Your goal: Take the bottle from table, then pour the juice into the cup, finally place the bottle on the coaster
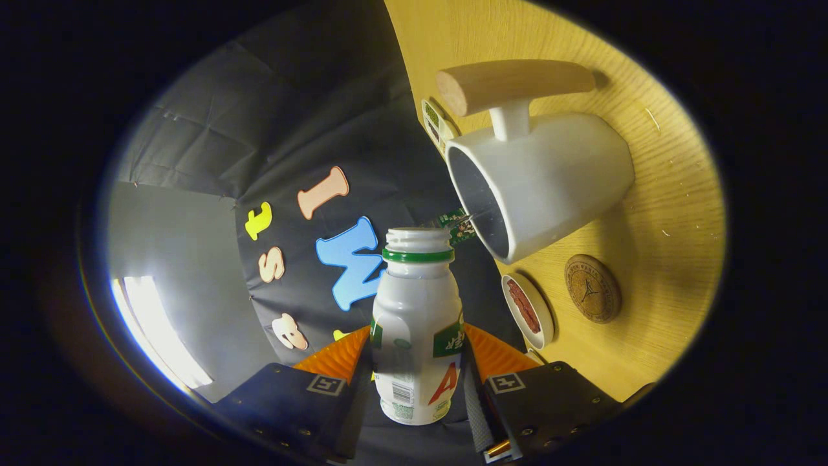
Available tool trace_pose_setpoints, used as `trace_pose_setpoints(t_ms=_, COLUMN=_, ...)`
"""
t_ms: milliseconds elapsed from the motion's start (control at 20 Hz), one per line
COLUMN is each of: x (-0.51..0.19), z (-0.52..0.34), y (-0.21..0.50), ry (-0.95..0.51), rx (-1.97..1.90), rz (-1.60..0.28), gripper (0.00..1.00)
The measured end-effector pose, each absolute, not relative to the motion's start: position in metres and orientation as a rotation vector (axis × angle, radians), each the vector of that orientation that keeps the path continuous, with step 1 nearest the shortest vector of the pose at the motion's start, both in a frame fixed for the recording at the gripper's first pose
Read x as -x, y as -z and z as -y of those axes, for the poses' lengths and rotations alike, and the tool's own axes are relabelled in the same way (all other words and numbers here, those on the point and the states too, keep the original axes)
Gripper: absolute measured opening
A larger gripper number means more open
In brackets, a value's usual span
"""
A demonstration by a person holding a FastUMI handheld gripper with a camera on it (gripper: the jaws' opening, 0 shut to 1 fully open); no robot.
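Clearly the pour is the step in hand: the gripper point(417, 372) is clamped on one open white juice bottle point(417, 330), rolled sideways, its mouth just short of the rim of the white mug point(540, 184). Next, I judge, tip further over the mug. Beside the mug: one cork coaster point(592, 288), one small white dish point(529, 310).

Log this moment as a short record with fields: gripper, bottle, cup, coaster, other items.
gripper: jaws shut on the bottle
bottle: white, uncapped, green neck ring, tipped with the gripper, mouth near the cup's opening
cup: white, wooden handle, standing on the wooden table
coaster: round cork, bare, beside the cup
other items: small lid-like dish by the coaster
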State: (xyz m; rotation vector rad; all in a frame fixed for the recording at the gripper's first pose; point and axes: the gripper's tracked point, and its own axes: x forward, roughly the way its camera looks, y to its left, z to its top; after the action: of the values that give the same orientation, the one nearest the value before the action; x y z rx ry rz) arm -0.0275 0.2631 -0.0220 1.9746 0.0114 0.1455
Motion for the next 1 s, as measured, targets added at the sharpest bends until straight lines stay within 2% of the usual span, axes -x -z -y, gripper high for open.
trace_pose_setpoints(t_ms=1000, x=0.0260, z=-0.2620, y=0.0239, ry=-0.130, rx=-2.013, rz=-0.024, gripper=0.65)
